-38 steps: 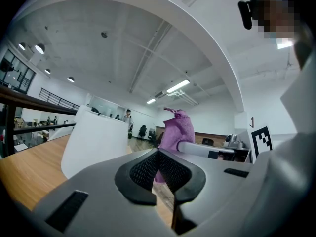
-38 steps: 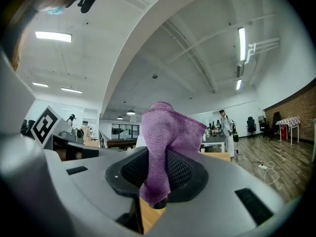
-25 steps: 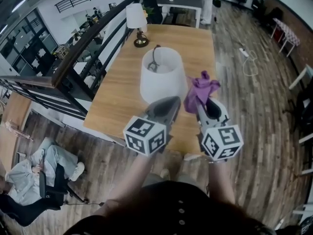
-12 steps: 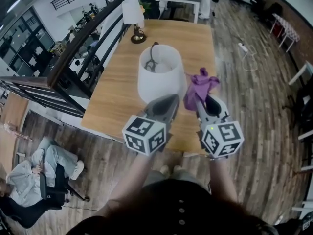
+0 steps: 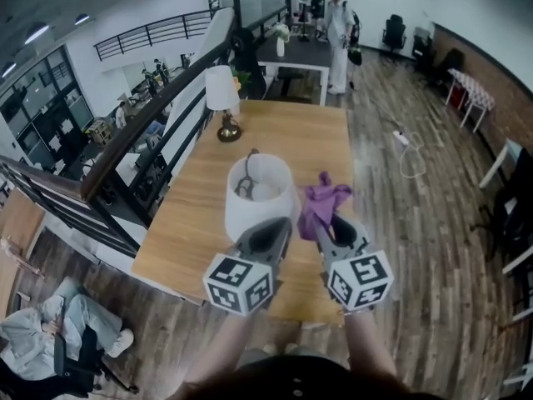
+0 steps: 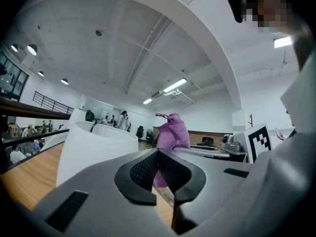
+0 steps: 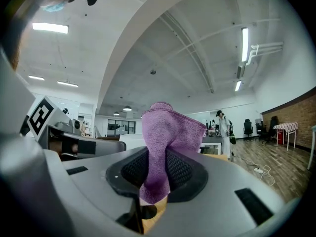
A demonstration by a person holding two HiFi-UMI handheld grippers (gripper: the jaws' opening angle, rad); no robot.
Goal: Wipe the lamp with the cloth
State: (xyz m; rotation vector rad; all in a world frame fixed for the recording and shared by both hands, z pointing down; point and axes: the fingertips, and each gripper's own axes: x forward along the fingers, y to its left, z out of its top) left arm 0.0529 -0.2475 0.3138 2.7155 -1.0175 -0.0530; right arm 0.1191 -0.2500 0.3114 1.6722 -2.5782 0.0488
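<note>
The lamp (image 5: 257, 195) stands upright on the desk's (image 5: 312, 136) near half, just left of the cloth (image 5: 321, 204), which the right claw (image 5: 323, 226) clamps, bunched upward. The left claw (image 5: 281, 226), pressed together and empty, lies nearer the lamp.

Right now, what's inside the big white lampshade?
Inside the lampshade a dark wire bracket and what looks like a pale bulb show. The shade hides the lamp's stand below.
</note>
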